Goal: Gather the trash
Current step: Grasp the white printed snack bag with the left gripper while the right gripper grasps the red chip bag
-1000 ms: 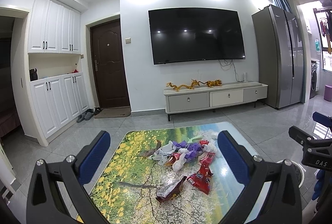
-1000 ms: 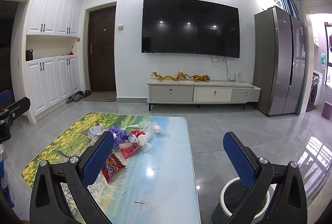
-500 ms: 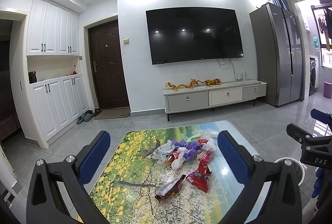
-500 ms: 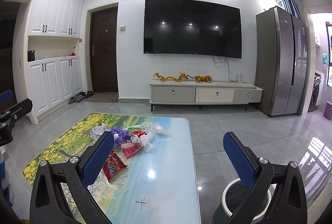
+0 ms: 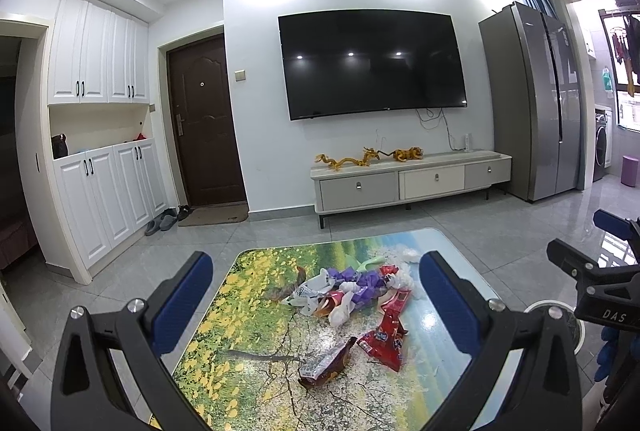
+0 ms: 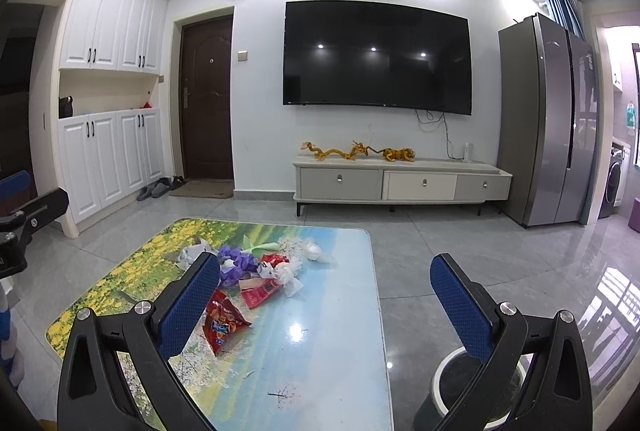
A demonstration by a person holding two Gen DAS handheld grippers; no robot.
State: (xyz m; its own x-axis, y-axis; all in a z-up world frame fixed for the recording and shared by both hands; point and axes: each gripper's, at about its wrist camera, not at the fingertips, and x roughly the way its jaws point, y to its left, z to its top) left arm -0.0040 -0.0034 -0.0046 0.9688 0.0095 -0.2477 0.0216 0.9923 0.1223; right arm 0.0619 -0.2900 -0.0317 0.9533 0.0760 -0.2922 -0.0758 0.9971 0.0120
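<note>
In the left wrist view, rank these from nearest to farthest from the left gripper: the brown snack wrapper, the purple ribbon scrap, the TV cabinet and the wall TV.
From the left gripper:
1. Brown snack wrapper, on the table's near part, between the fingers.
2. Purple ribbon scrap, mid-table in the trash pile.
3. TV cabinet, on the floor past the table.
4. Wall TV, mounted above the cabinet.

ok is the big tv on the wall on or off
Off, as far as the views show: the large black wall-mounted television has a dark screen with no picture, only small reflections of the ceiling lights.
</note>
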